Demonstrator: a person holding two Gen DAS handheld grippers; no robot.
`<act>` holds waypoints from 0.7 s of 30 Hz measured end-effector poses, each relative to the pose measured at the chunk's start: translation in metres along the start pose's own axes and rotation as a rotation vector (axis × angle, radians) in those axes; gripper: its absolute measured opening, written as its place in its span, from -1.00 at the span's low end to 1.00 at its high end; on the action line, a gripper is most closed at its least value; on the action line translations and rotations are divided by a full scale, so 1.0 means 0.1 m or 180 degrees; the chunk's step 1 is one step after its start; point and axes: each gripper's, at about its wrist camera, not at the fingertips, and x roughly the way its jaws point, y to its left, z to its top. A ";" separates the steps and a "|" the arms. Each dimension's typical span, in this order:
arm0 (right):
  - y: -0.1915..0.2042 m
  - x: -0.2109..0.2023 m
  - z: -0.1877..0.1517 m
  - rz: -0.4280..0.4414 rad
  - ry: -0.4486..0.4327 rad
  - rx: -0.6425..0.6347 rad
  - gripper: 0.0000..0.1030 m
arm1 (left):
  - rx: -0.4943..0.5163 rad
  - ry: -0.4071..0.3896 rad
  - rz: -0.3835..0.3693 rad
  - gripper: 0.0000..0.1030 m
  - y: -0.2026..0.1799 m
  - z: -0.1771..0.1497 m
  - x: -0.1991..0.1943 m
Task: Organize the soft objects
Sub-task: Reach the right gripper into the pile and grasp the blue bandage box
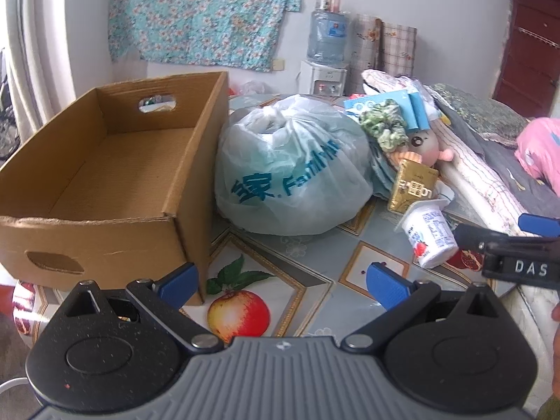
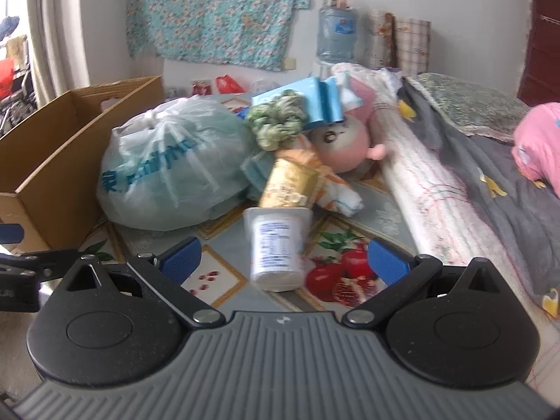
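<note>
Plush doll [image 2: 341, 147] lies buried in the tabletop [image 2: 224, 276] pile beside the plastic bag [image 2: 168, 171], a yogurt cup [image 2: 276, 248] in front. Right tool [image 2: 285, 259] spread wide, left tool [image 1: 280, 285] wide too, both empty. Doll looks light and squashy, so pinch its round head.

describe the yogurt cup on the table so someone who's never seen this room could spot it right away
Start at the big open cardboard box on the fruit-patterned table, then move past the knotted white plastic bag beside it. In front of the pile of soft things lies the yogurt cup, tipped on its side, just ahead of the right claw. It is the only small white tub with blue print there, and the gold packet touches it.
</note>
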 end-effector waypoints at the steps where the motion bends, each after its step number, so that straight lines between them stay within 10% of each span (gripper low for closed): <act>1: -0.05 0.00 -0.03 -0.0032 -0.0015 0.0031 0.98 | 0.0047 -0.0006 -0.0022 0.99 -0.03 -0.01 -0.01; 21: -1.12 0.09 0.01 0.0171 -0.0650 0.1029 0.98 | 0.0715 -0.0435 -0.0430 0.99 -0.60 0.75 -0.18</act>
